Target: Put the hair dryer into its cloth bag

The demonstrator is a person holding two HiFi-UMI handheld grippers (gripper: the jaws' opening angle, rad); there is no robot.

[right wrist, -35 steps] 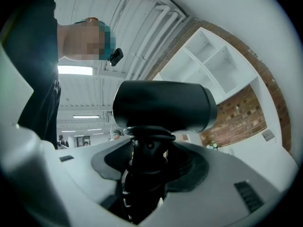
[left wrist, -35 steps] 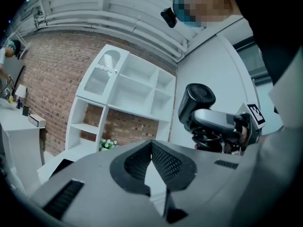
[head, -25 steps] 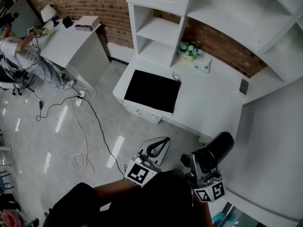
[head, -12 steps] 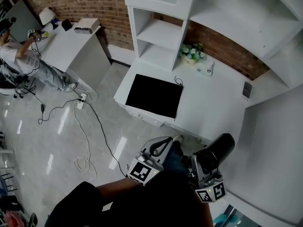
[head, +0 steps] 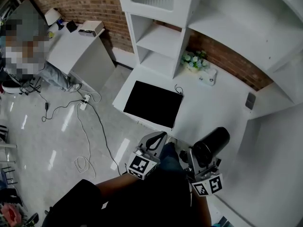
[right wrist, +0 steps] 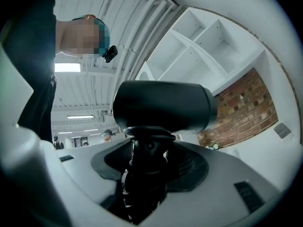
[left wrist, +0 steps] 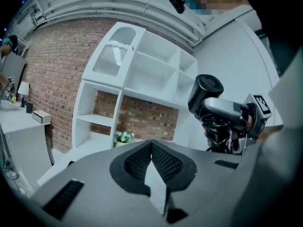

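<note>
Found the hair dryer [head: 211, 145] off the desk [head: 213, 103], carried in the air near its front edge. Black barrel slanting up and to the right in the head view, handle running down into the right gripper [head: 196, 159]. Confirmed in the right gripper view: jaws set wide, pressed on the handle from both sides, barrel lying crosswise above them.

Located the cloth bag [head: 152, 103] flat on the desk as a black rectangle, ahead of the dryer and to its left, well apart from it. Could not make out the mouth's side.

Noted the left gripper [head: 158, 137] nearer the bag than the right, just short of the desk edge below the bag. Checked its jaws — fully closed, tip against tip, nothing between.

Judged the next need: opening the bag's mouth with the left gripper, then bringing the dryer forward and leftward to it.
</note>
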